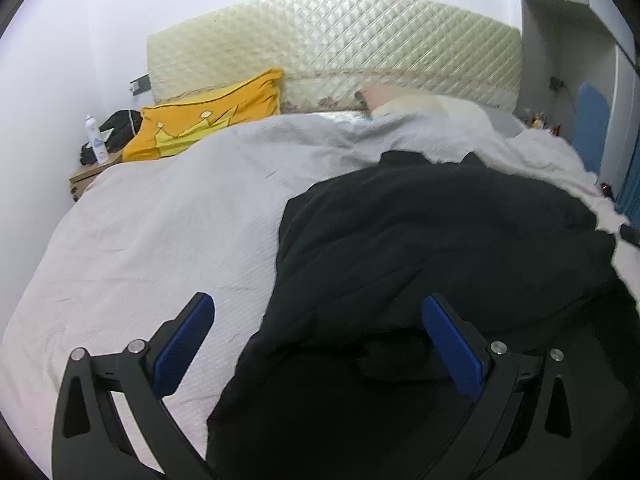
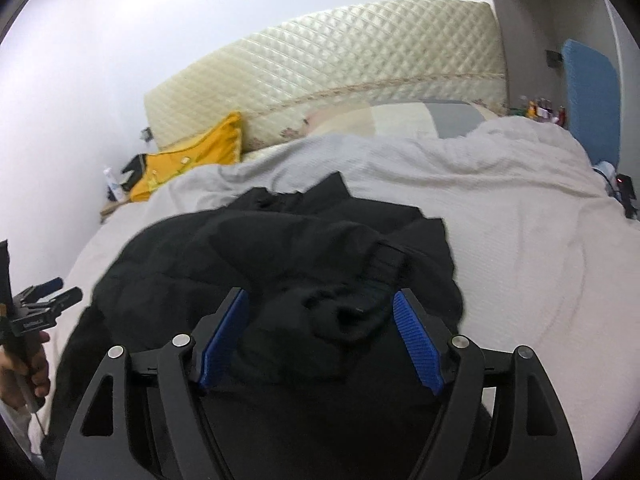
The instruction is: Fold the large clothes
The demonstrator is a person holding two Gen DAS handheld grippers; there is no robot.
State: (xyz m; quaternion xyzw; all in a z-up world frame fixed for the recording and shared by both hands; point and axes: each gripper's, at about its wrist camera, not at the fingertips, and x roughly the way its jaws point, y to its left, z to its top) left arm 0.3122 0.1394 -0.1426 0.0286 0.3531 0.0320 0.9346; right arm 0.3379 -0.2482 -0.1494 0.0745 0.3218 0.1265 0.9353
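Note:
A large black garment (image 1: 440, 248) lies crumpled on the white bed cover (image 1: 160, 216). My left gripper (image 1: 318, 320) is open and empty, its blue pads (image 1: 184, 344) straddling the garment's left edge near the front. In the right wrist view the garment (image 2: 280, 248) is bunched, with a sleeve cuff (image 2: 386, 260) on top. My right gripper (image 2: 320, 312) is open, its pads (image 2: 416, 340) on either side of a raised fold, not closed on it. The left gripper also shows at the far left of the right wrist view (image 2: 56, 292), held in a hand.
A yellow pillow (image 1: 208, 120) and a pale pillow (image 1: 420, 104) lie against the quilted headboard (image 1: 340, 44). A nightstand (image 1: 92, 172) with a spray bottle (image 1: 95, 140) stands at the left. A blue board (image 2: 592, 96) and small items stand at the right.

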